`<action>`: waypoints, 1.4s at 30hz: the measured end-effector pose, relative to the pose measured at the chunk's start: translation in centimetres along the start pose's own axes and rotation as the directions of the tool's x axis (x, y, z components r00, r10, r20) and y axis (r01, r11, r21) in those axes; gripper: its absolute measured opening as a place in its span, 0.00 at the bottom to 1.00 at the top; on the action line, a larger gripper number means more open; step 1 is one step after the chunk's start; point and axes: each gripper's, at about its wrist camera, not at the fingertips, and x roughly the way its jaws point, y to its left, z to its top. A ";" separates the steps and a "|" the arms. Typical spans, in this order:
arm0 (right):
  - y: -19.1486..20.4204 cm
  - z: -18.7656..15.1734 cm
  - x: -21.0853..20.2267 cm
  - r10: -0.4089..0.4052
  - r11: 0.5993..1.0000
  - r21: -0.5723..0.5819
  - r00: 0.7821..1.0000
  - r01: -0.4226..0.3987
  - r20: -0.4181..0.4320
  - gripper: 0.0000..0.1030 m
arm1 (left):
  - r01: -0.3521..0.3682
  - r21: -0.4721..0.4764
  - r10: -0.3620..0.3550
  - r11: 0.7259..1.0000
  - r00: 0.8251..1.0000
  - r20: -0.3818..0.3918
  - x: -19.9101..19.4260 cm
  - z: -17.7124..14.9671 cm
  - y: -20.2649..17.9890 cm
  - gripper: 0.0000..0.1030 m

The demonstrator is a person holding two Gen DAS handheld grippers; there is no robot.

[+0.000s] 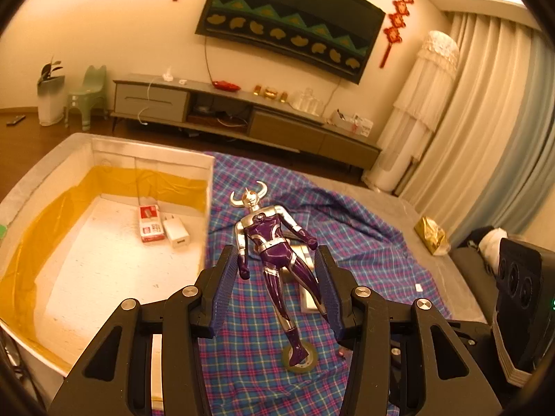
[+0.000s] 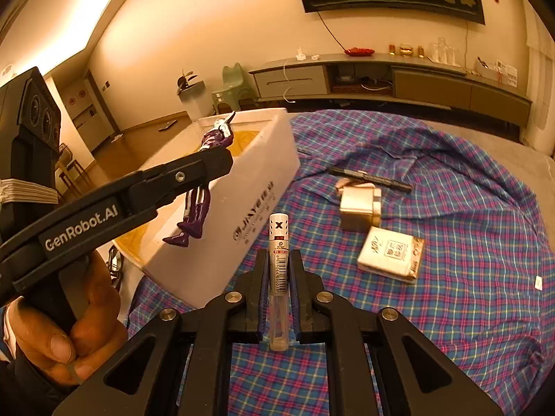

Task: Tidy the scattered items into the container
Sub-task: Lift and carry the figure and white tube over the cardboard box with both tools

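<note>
My left gripper (image 1: 275,260) is shut on a purple and silver toy figure (image 1: 269,239), held by arm and leg above the plaid cloth (image 1: 256,378), just right of the white foam box (image 1: 211,180). In the right wrist view the figure (image 2: 204,170) hangs beside the box (image 2: 263,180). My right gripper (image 2: 279,260) is shut on a clear tube with a barcode label (image 2: 279,270), held above the cloth (image 2: 468,277). Inside the box lie a red and white packet (image 1: 151,223) and a white charger (image 1: 177,234).
On the cloth lie a small beige box (image 2: 359,206), a white and gold packet (image 2: 390,253), a black pen (image 2: 369,175) and a tape roll (image 1: 300,358). A gold bag (image 1: 432,234) sits at the right edge. A TV cabinet (image 1: 242,118) stands behind.
</note>
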 end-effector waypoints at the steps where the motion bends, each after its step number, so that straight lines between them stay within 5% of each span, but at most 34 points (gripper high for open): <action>1: 0.3 0.1 -0.1 0.002 1.000 -0.007 1.000 -0.002 0.002 0.12 | -0.001 -0.004 0.001 1.000 1.000 0.005 -0.2 0.1 0.2 0.47; 42: 9.1 6.5 0.9 0.078 0.972 -0.223 0.997 -0.074 0.009 0.12 | -0.003 -0.244 0.034 0.970 0.992 0.124 -4.5 4.0 9.6 0.46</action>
